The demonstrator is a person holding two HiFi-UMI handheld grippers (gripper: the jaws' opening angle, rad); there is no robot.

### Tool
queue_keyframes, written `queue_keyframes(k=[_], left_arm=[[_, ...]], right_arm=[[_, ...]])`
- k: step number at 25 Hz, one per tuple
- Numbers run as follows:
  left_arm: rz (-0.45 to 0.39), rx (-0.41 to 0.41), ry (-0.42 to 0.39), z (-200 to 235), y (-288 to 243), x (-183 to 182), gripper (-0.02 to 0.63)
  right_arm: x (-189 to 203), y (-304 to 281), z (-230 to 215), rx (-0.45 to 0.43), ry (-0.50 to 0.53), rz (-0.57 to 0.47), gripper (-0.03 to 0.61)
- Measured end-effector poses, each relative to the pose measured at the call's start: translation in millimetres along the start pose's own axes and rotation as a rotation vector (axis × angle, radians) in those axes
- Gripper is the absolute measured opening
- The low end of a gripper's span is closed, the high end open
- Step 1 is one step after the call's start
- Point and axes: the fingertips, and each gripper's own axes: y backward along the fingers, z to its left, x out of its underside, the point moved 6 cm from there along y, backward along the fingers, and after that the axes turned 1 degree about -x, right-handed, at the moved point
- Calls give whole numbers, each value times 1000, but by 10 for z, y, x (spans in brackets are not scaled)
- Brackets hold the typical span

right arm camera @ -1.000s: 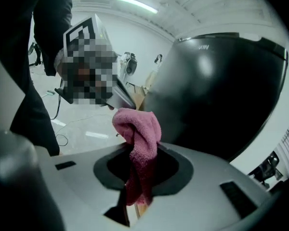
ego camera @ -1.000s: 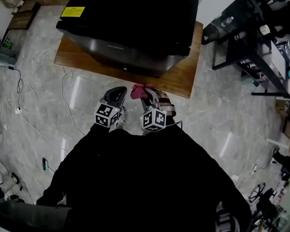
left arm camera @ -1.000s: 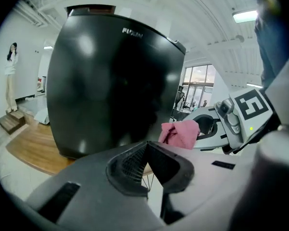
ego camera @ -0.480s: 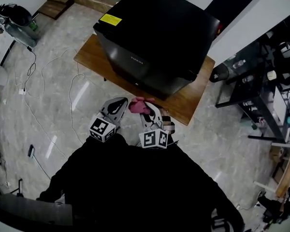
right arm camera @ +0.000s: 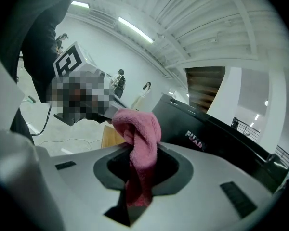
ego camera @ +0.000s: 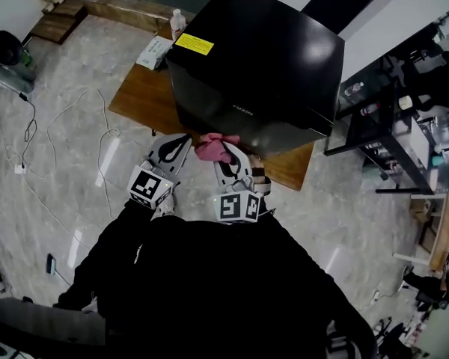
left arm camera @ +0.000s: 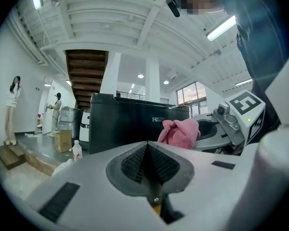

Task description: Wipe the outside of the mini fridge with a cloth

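Head view had my R gripper (ego camera: 227,161) clamped on the pink cloth (ego camera: 213,146) near the black mini fridge (ego camera: 262,58) front, L gripper (ego camera: 173,148) pinched together w/ nothing in it, so I'd judge wiping not yet started, all sides left.

Grey tiled floor (ego camera: 52,178) with a wooden board (ego camera: 141,97) on it, the fridge (ego camera: 262,58) standing on the board.
The board shows bare to the fridge's left and at its front-right corner. By the fridge's rear-left corner are a bottle (ego camera: 177,23) and a white packet (ego camera: 154,51) — whether on board or floor is unclear. Thin cables (ego camera: 66,126) trail over the floor left of the fridge — a black rack (ego camera: 374,118) stands to its right.
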Motion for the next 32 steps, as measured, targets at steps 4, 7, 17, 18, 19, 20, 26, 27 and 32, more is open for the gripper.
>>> queue_keyframes(k=[4,7,17,18,19,20,26,27,32], left_arm=[[-36,68,4,519,141,-65,6],[-61,118,10,700,63,-151,6],[-154,181,-26,1216,30,-592,6],[-160,182,-32,1234,3,-615,6],[-164,183,-36,1251,-24,-632,6],[-167,183,-37,1266,-50,-645,6],[-172,205,-47,1255,-173,-644,6],[-168,206,-44,1255,-193,-617,6],[-130,218,-38,1223,-288,-422,6]], right_arm=[[-368,-392,107,74,7,51,91],[-480,-542,25,140,28,78,91],[-977,-984,-377,315,120,115,92],[-974,-1021,-418,323,128,120,92],[-963,-1059,-454,331,135,126,92],[-951,-1096,-481,338,145,130,92],[-858,-1201,-434,369,152,108,89],[-825,-1225,-406,366,147,112,89],[-632,-1329,-266,341,143,137,87]])
